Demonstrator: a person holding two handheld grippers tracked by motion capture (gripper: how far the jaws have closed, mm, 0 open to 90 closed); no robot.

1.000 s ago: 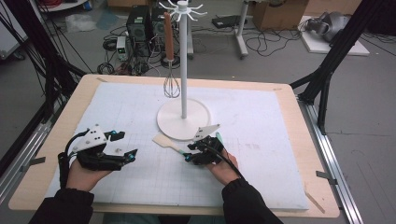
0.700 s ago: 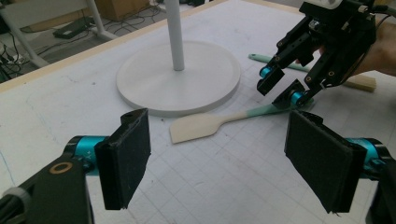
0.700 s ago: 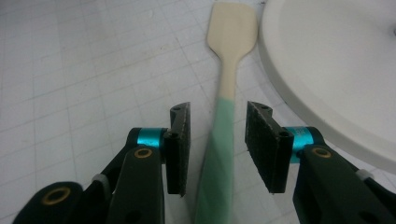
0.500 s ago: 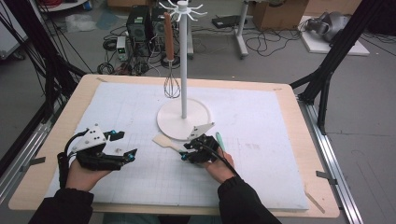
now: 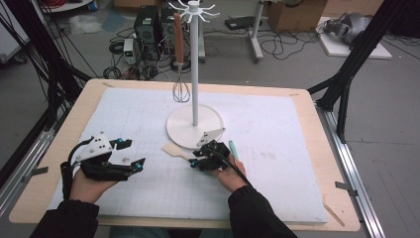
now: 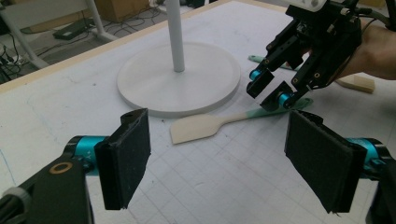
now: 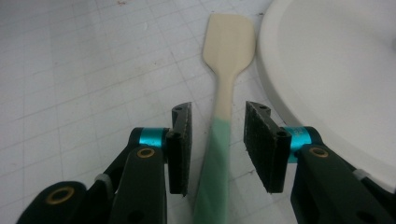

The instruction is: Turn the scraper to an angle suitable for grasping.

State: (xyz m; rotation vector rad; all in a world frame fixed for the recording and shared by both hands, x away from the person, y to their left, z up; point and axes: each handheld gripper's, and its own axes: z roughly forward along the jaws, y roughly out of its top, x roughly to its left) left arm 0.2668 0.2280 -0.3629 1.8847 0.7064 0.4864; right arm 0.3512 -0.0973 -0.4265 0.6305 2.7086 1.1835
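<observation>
A: Why is the right tool set so low on the bench?

B: It straddles the spatula, which lies flat on the white mat just beside the stand's round base. The green handle runs between the two pads, which stand a little apart from it on both sides, so nothing is gripped yet. The jaws have just been closing in on the handle.

A: And why the handle rather than the blade?

B: I'd judge the narrow handle gives the pads the better seat, and leaves the pale blade free, pointing away from the hand.

A: The left tool?

B: Parked off to the side with its jaws released and holding nothing, well apart from the spatula.

A: Farther back?

B: A whisk hangs from a hook on the stand, so the spatula may be meant for a hook too.
</observation>
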